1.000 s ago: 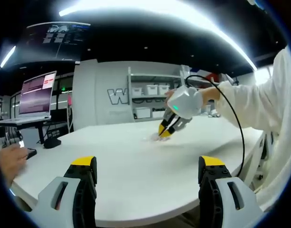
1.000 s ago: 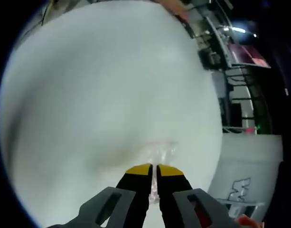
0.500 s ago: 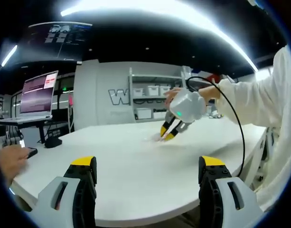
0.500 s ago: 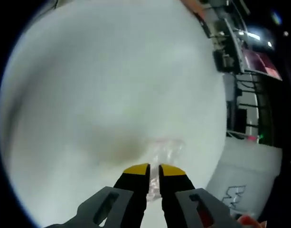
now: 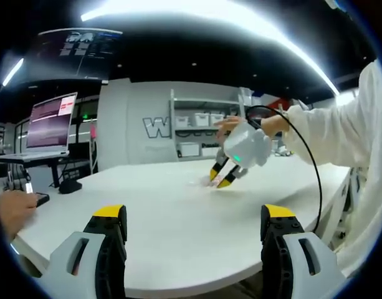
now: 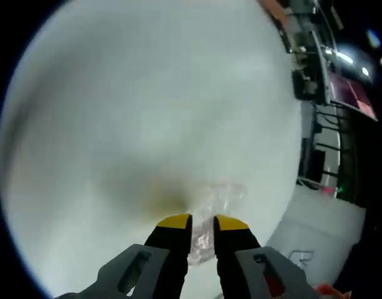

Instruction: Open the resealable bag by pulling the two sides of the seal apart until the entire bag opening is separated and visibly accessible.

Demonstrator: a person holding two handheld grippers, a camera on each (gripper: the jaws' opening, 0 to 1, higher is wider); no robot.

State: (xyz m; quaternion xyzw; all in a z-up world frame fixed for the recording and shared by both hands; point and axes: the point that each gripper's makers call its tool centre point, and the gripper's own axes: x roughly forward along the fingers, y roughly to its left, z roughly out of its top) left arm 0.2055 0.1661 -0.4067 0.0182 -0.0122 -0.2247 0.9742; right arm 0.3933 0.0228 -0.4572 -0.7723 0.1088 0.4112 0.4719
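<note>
Spanning a dim lab, the white table [image 5: 178, 212] carries the clear bag [image 6: 210, 205], pinched by the right gripper [image 6: 202, 221]; left gripper [image 5: 194, 215] wide at 6 o'clock.

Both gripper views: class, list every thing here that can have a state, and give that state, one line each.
Resealable bag: lying on the white table, pinched at one edge.
Right hand-held gripper: shut on the bag.
Left hand-held gripper: open, holding nothing.
Laptop: lid up, screen lit.

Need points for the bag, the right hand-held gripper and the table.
bag [image 6: 214, 202]: right gripper view, clear plastic ahead of the jaw tips.
right hand-held gripper [image 5: 220, 179]: left gripper view, between its yellow tips.
table [image 5: 178, 218]: left gripper view, bare white top.
</note>
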